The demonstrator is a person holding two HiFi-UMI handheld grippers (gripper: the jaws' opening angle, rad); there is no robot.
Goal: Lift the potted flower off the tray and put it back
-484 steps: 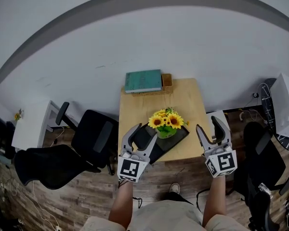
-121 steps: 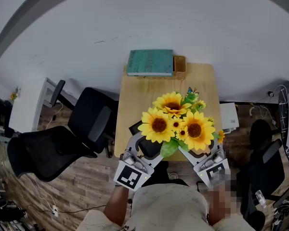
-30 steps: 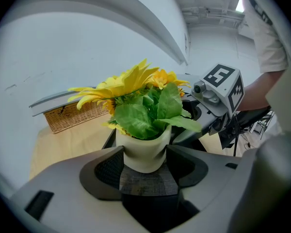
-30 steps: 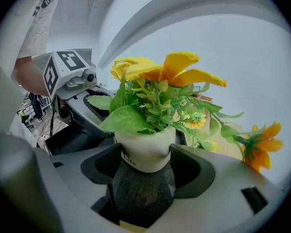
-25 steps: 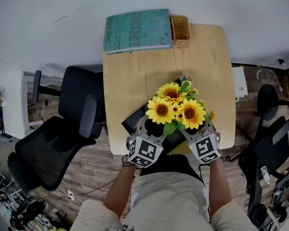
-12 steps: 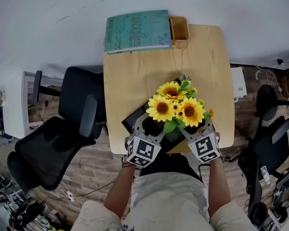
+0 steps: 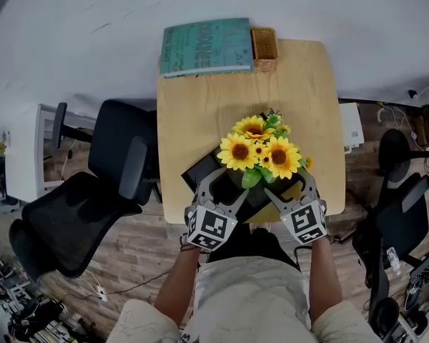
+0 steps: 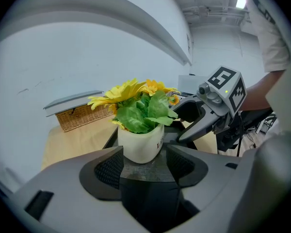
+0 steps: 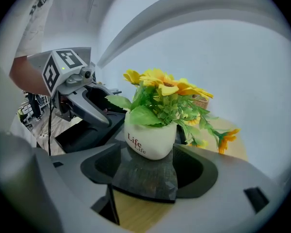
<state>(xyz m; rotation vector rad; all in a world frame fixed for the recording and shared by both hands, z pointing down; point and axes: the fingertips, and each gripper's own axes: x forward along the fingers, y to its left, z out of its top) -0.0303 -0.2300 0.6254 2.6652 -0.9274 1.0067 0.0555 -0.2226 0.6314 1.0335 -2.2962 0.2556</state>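
Note:
A potted flower with yellow sunflowers [image 7: 261,154] stands in a white pot [image 8: 140,144] [image 9: 151,139] on a dark slate tray [image 7: 200,174] near the wooden table's [image 7: 307,98] front edge. My left gripper [image 7: 218,183] is shut on the tray's near-left corner [image 8: 144,174], both jaws pressed against its sides. My right gripper [image 7: 289,184] clamps the opposite near corner [image 9: 145,176] the same way. Each gripper shows across the pot in the other's view. Whether the tray rests on the table, I cannot tell.
A teal book [image 7: 206,46] and a small wicker basket [image 7: 264,43] lie at the table's far edge. Black office chairs stand at the left [image 7: 93,206] and the right [image 7: 393,227]. Bare tabletop lies between the tray and the book.
The tray with the flower has sunk lower and a little farther from me. Both grippers went down with it and keep their hold.

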